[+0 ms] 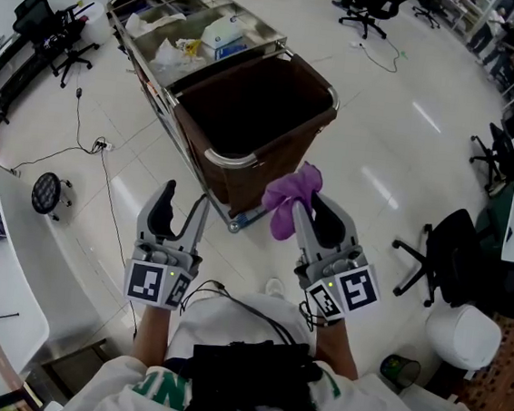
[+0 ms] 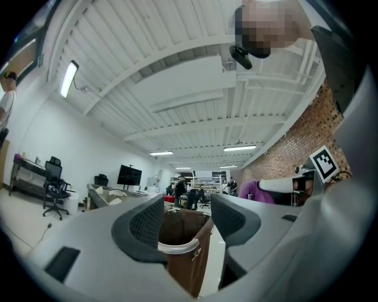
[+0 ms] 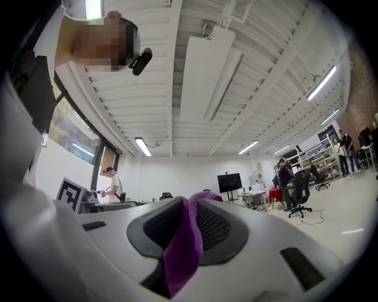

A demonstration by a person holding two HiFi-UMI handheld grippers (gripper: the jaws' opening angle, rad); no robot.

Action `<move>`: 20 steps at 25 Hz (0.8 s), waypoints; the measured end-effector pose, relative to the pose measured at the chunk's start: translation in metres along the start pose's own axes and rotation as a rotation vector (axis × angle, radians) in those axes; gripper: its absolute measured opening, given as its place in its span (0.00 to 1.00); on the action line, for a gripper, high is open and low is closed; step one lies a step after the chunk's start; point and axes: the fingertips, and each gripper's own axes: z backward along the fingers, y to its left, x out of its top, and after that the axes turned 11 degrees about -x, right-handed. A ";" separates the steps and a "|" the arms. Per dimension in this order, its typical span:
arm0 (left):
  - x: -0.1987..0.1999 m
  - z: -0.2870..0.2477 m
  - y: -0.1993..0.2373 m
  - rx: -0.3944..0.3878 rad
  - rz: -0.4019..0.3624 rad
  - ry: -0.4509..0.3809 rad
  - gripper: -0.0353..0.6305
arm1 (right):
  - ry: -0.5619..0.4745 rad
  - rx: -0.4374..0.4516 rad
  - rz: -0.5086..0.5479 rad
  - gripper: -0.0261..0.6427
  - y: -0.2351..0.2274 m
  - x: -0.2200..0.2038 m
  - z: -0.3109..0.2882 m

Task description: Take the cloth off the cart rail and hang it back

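Left tool (image 1: pixel 186 198): jaws apart, nothing between them. Cart rail (image 1: pixel 229 159), near end of cart (image 1: pixel 160 89): bare. Purple cloth (image 1: pixel 291 198): off the rail, beside the cart's near right corner, pinched by one fold in the right tool (image 1: pixel 313 206), jaws closed on it. Risks: the thin pinch slips and the cloth drops to the floor; an uneven drape slides into the brown bag (image 1: pixel 285 153). Count: two tools, one cloth, one cart, one rail.

The cloth (image 1: pixel 290 199) is purple, the cart's bag (image 1: pixel 253 178) brown, the floor (image 1: pixel 384 122) white.
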 end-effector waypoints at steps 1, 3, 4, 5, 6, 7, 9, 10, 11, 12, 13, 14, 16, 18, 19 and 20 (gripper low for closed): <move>-0.002 0.002 0.002 0.003 -0.009 -0.005 0.42 | 0.000 0.000 -0.001 0.19 0.000 0.000 0.000; -0.004 0.002 0.002 0.006 -0.032 0.000 0.42 | -0.001 0.000 -0.003 0.19 0.000 0.000 0.000; -0.003 0.001 0.002 0.005 -0.036 0.001 0.42 | -0.001 -0.001 -0.004 0.19 -0.001 0.000 0.000; -0.005 0.002 0.002 0.008 -0.040 -0.002 0.42 | -0.001 -0.001 -0.005 0.19 -0.001 0.000 -0.001; -0.007 0.003 0.004 0.012 -0.043 -0.004 0.42 | -0.001 -0.002 -0.006 0.19 -0.001 0.000 -0.001; -0.008 0.005 0.005 0.016 -0.044 -0.005 0.42 | -0.001 -0.002 -0.007 0.19 -0.001 0.000 -0.001; -0.006 0.005 0.004 0.018 -0.042 -0.009 0.42 | -0.001 -0.002 -0.010 0.19 0.000 0.000 -0.001; -0.004 0.004 0.002 0.016 -0.038 -0.009 0.42 | -0.001 -0.003 -0.010 0.19 0.000 0.000 0.000; -0.004 0.003 0.001 0.015 -0.036 -0.007 0.42 | -0.001 -0.003 -0.011 0.19 0.000 0.000 0.000; -0.005 0.004 0.002 0.017 -0.039 -0.005 0.42 | -0.001 -0.004 -0.011 0.19 0.000 0.000 0.000; -0.007 0.006 0.004 0.021 -0.043 -0.002 0.42 | -0.001 -0.005 -0.012 0.19 0.000 0.001 0.000; -0.009 0.007 0.005 0.023 -0.044 0.002 0.42 | -0.002 -0.005 -0.012 0.19 0.000 0.001 0.000; -0.011 0.007 0.006 0.023 -0.043 0.009 0.42 | -0.003 -0.008 -0.013 0.19 -0.001 0.002 -0.001; -0.011 0.006 0.006 0.022 -0.043 0.011 0.42 | -0.002 -0.011 -0.014 0.19 -0.002 0.001 -0.001; -0.011 0.006 0.006 0.023 -0.042 0.011 0.42 | -0.002 -0.012 -0.014 0.19 -0.003 0.002 -0.001; -0.011 0.007 0.005 0.023 -0.042 0.010 0.42 | -0.003 -0.013 -0.014 0.19 -0.003 0.002 -0.001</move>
